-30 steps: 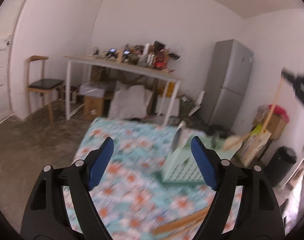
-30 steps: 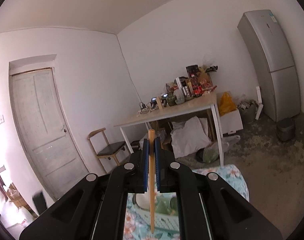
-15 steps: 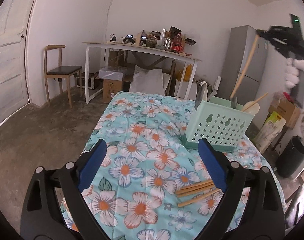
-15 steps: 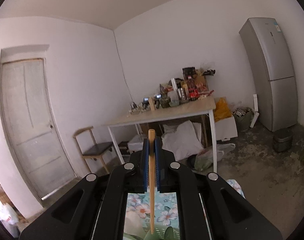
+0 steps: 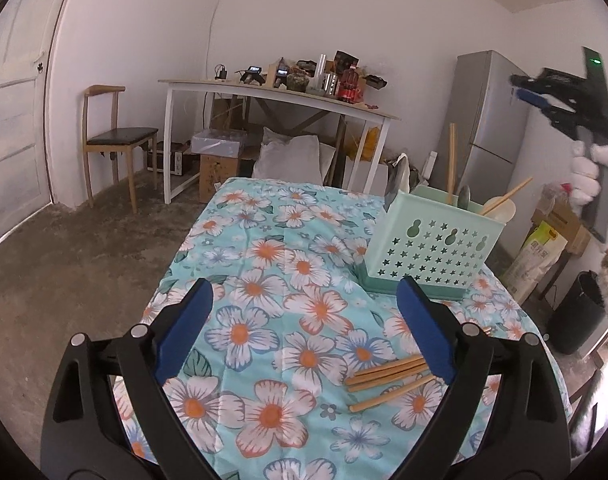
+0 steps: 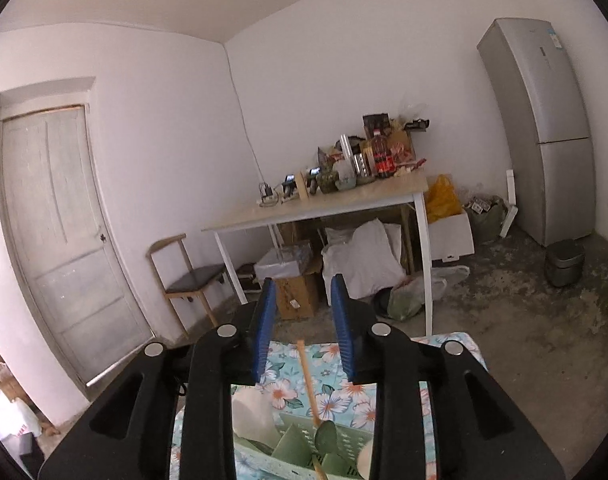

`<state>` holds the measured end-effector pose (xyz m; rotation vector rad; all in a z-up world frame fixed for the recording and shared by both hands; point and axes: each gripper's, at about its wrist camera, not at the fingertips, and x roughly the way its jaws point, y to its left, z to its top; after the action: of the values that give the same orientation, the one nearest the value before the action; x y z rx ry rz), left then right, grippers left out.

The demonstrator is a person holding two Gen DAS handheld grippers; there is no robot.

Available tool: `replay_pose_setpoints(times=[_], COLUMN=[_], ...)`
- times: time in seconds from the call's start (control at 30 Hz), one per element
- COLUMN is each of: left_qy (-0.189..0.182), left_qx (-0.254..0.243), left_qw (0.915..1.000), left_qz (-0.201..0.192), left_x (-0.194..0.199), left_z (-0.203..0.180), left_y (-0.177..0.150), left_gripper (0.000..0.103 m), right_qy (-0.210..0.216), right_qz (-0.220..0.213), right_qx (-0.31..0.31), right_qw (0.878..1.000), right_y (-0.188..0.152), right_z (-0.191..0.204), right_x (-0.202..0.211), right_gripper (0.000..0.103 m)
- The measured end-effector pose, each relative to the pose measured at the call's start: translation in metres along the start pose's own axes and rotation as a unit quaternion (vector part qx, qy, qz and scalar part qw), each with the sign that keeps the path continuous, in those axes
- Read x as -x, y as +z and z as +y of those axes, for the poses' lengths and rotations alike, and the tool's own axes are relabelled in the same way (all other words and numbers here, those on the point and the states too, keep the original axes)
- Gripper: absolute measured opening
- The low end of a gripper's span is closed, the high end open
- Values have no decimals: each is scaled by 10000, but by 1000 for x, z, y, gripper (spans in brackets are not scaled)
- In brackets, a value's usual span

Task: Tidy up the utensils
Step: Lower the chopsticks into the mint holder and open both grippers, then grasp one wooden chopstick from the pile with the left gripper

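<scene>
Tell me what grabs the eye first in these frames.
The floral tablecloth fills the left wrist view, with the mint basket at its far right holding an upright chopstick. Loose chopsticks lie by the open left gripper. The right gripper hangs above the basket, jaws just opened, empty.

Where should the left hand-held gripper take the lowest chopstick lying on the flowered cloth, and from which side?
Grip the lowest chopstick near its middle, coming from above with the fingers across it. It lies flat and slightly apart from the bundle, so the left hand-held gripper, already open, likely fits around it.

We make out large characters on the yellow-green printed sack [image 5: 538, 254] beside the table, but cannot read them.
</scene>
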<state>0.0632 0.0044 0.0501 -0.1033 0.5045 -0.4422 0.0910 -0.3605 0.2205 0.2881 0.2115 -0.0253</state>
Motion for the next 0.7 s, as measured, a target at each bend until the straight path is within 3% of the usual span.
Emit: replay_pose_setpoints(times=[0.2, 0.4, 0.53, 0.7], left_qy=[-166, -330, -483, -696], left_qx=[-10, -209, -439, -1067], left_qw=[9998, 9988, 9965, 9888], left_qz=[109, 299, 523, 779], left_x=[-6, -13, -20, -27], left_z=[-2, -11, -24, -56], left_y=[-2, -6, -9, -24], left_gripper=[89, 89, 89, 89], right_qy=[-19, -111, -247, -308], right_qz=[245, 1083, 1878, 2420], right_qx=[-319, -618, -1043, -1698], right_qw=[9992, 9921, 9763, 9548], right_y=[-24, -93, -155, -215], right_z=[-22, -45, -56, -69], right_x=[36, 59, 62, 65], right_gripper=[30, 39, 39, 39])
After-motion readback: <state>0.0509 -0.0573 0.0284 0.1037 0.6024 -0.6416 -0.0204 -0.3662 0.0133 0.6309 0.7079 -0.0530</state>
